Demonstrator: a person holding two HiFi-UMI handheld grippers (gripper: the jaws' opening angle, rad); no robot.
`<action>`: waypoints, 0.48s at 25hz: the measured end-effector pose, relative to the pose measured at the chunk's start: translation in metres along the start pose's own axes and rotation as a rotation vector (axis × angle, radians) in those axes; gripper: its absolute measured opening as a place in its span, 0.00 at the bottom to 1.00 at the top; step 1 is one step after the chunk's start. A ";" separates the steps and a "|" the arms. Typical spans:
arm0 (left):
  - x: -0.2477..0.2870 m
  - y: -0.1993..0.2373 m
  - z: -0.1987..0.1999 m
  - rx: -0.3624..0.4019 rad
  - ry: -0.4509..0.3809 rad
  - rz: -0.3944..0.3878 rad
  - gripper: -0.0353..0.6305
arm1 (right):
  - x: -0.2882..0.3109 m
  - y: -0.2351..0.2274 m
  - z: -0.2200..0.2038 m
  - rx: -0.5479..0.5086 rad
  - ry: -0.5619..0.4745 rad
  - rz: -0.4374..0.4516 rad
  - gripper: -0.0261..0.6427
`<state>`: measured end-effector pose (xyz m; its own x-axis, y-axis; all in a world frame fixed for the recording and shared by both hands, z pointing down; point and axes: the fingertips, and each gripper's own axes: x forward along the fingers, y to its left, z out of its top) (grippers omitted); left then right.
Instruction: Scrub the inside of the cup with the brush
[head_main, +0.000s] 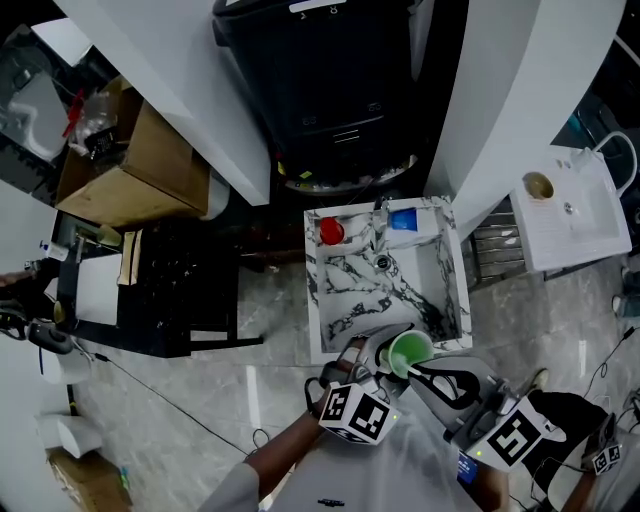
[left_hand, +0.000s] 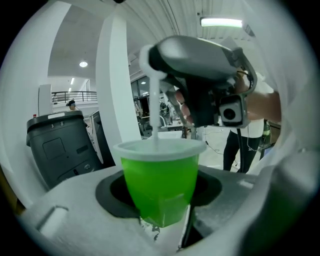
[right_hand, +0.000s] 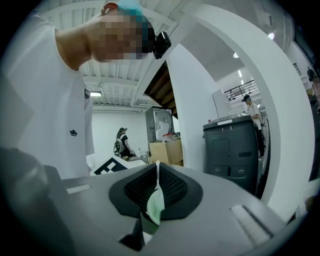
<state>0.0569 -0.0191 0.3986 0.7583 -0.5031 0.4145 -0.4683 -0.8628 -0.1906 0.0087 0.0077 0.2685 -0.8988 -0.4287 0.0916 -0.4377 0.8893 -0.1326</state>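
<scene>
Two grippers meet above the marble sink's (head_main: 345, 275) near edge.
The left gripper (left_hand: 160, 212) pinches a translucent green cup (left_hand: 157, 175), tapered plastic with a pale rim; the right gripper (right_hand: 155, 202) clamps the thin white brush (right_hand: 157, 184), which dips inside.

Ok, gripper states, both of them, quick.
Left gripper: shut on the green cup.
Right gripper: shut on the brush handle, which reaches down into the cup.
</scene>
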 end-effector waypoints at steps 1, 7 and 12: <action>0.000 -0.002 0.000 0.000 0.000 -0.002 0.41 | 0.001 0.000 0.003 -0.011 -0.006 0.003 0.07; -0.002 -0.009 0.001 0.010 0.003 0.002 0.41 | 0.003 -0.010 0.014 -0.050 -0.038 -0.027 0.07; -0.003 -0.008 0.000 0.012 0.010 0.012 0.41 | -0.011 -0.028 0.015 -0.056 -0.056 -0.110 0.07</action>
<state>0.0584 -0.0111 0.3985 0.7482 -0.5127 0.4212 -0.4715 -0.8574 -0.2061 0.0308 -0.0145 0.2561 -0.8460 -0.5311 0.0475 -0.5332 0.8431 -0.0698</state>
